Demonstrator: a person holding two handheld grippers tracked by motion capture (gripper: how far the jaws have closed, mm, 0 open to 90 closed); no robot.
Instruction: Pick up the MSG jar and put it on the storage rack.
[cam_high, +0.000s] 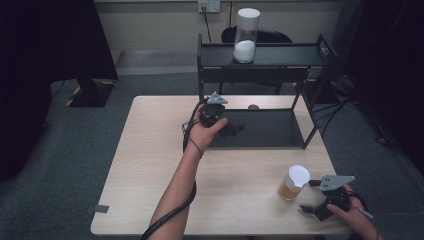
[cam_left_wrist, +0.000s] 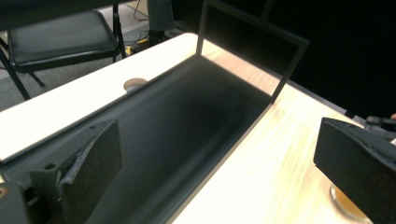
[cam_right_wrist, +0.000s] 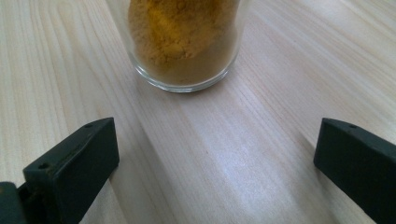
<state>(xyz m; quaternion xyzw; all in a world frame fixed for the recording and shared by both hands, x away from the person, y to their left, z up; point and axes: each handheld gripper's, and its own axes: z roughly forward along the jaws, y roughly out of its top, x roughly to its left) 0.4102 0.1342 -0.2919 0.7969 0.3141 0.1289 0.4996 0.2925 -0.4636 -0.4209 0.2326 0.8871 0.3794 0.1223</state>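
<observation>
A glass jar of orange-yellow powder (cam_high: 294, 183) with a white lid stands on the wooden table (cam_high: 150, 165) at the front right. My right gripper (cam_high: 310, 196) is just right of it, open, jaws pointing at the jar and apart from it. In the right gripper view the jar (cam_right_wrist: 184, 42) stands ahead of my open gripper (cam_right_wrist: 215, 163), not between the jaws. My left gripper (cam_high: 234, 129) hovers open over the left end of the black rack's lower shelf (cam_high: 270, 130). In the left gripper view, its open jaws frame that empty shelf (cam_left_wrist: 187, 126).
A second jar with white powder (cam_high: 245, 37) stands on the rack's top shelf (cam_high: 290, 55). A round cable hole (cam_high: 253, 106) lies in the table behind the rack. A black chair (cam_left_wrist: 60, 32) stands beyond the table's far edge.
</observation>
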